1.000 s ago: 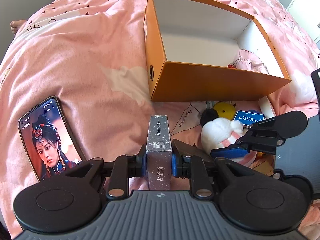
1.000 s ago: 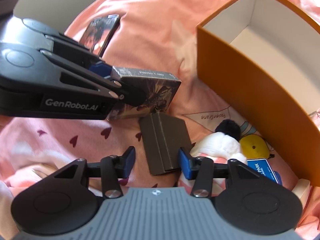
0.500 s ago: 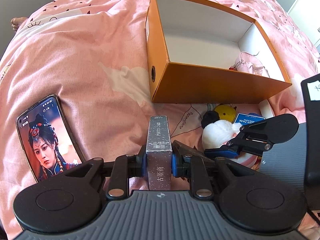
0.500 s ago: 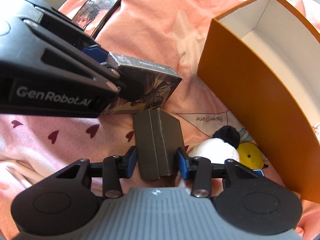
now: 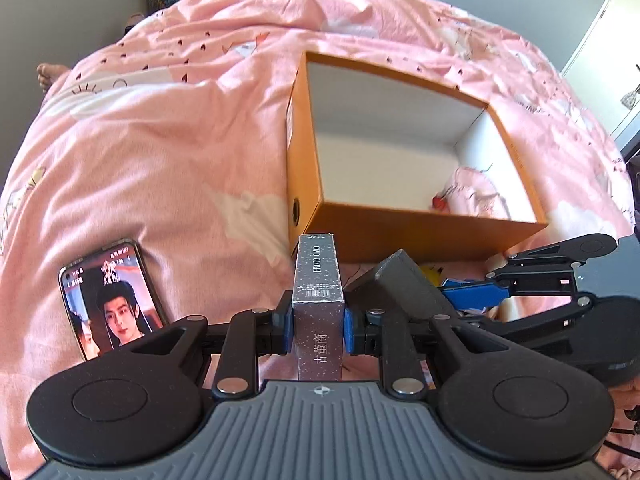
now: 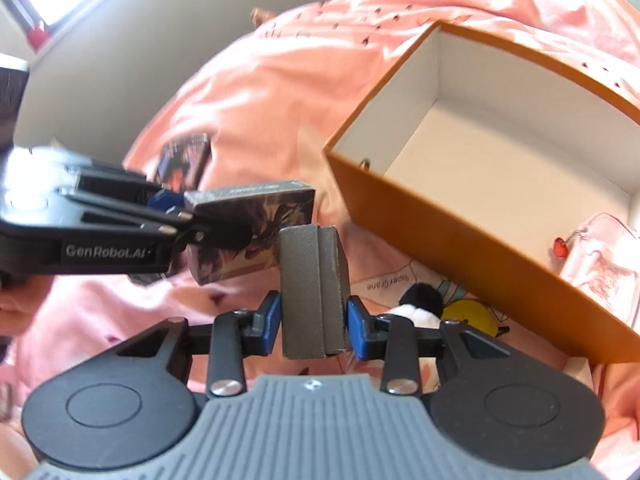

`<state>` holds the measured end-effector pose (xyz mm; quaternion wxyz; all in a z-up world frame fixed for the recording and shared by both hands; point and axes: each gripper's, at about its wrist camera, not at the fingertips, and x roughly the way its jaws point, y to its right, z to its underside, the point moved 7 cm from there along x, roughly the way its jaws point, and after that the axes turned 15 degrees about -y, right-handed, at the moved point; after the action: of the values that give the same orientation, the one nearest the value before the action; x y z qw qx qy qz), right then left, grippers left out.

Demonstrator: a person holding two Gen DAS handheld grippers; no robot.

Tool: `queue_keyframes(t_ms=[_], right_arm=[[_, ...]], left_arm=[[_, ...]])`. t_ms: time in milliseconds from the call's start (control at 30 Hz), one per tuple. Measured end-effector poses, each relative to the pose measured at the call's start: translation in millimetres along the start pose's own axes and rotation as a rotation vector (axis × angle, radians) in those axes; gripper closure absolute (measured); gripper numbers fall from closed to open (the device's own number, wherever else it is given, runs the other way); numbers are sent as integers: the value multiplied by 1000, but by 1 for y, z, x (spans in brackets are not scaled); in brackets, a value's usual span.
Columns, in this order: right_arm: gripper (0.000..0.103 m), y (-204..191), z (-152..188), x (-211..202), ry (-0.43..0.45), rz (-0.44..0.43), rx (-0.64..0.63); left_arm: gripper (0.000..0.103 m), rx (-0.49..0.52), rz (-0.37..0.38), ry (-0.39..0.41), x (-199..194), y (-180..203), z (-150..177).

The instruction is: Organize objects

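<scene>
A bed (image 5: 160,152) under a pink heart-printed duvet fills the room's middle, grey wall behind. On it sits an open orange box (image 5: 400,232), a pink pouch (image 6: 600,264) in its right corner. Left lies a phone (image 5: 110,300), screen lit. The left gripper (image 5: 318,326) clamps a silver box (image 5: 318,280) reading "PHOTO CARD"; its arm reads "GenRobot.AI". The right gripper (image 6: 314,322) is closing on a grey wallet (image 6: 312,288), near the orange box's front.

The left gripper (image 5: 319,328) clamps a silver photo card box (image 5: 319,304) above the pink duvet (image 5: 160,160), before the open orange box (image 5: 400,228); a phone (image 5: 110,300) lies left.
</scene>
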<state>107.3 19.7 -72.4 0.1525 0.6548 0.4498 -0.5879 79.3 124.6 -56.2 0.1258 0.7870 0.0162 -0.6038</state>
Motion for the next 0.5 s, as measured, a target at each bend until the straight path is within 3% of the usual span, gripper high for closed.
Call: queue_keyframes(t_ms=[267, 500], right_arm=[[66, 23, -8, -58, 138, 6, 75], [66, 85, -15, -111, 290, -2, 274]], left_arm=[[78, 25, 80, 101, -36, 17, -16], [78, 29, 150, 196, -38, 37, -59]])
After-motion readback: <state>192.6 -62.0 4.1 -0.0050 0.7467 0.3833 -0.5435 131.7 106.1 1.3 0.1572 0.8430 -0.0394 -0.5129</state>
